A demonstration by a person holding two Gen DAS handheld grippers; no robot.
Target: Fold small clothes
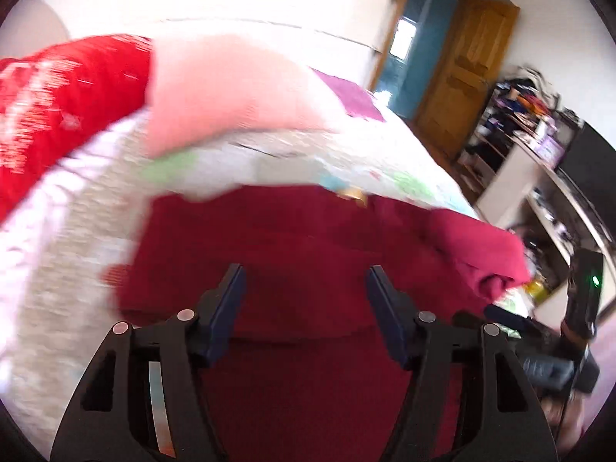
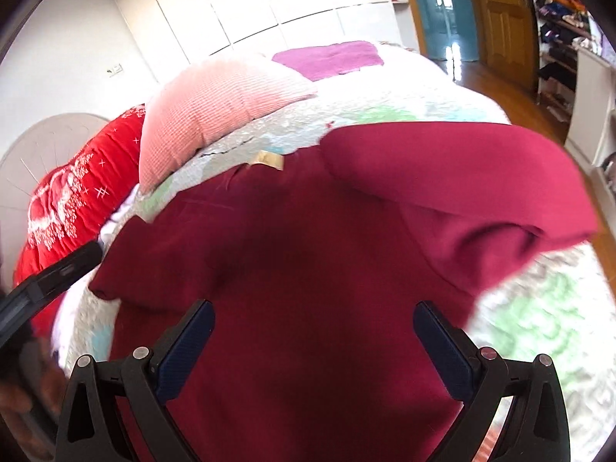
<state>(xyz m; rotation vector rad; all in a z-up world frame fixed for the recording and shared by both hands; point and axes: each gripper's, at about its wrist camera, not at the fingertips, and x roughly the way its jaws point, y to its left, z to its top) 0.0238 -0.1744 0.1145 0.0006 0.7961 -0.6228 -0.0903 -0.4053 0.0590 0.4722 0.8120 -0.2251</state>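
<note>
A dark red garment [image 1: 292,238] lies spread on the quilted bed, with a tan label [image 1: 352,194] at its collar. In the right wrist view the garment [image 2: 308,254] has its right sleeve side folded over into a bulky flap [image 2: 454,177]; the label [image 2: 269,159] shows at the far edge. My left gripper [image 1: 306,281] is open and empty just above the garment's near part. My right gripper [image 2: 313,319] is open wide and empty over the garment's near middle. The left view is motion-blurred.
A pink pillow [image 2: 215,104] and a red embroidered cushion [image 2: 73,200] lie at the bed's far left. A purple cloth [image 2: 331,57] lies at the far end. The patterned quilt [image 2: 539,308] surrounds the garment. Cluttered shelves [image 1: 519,123] and a wooden door [image 1: 466,73] stand to the right.
</note>
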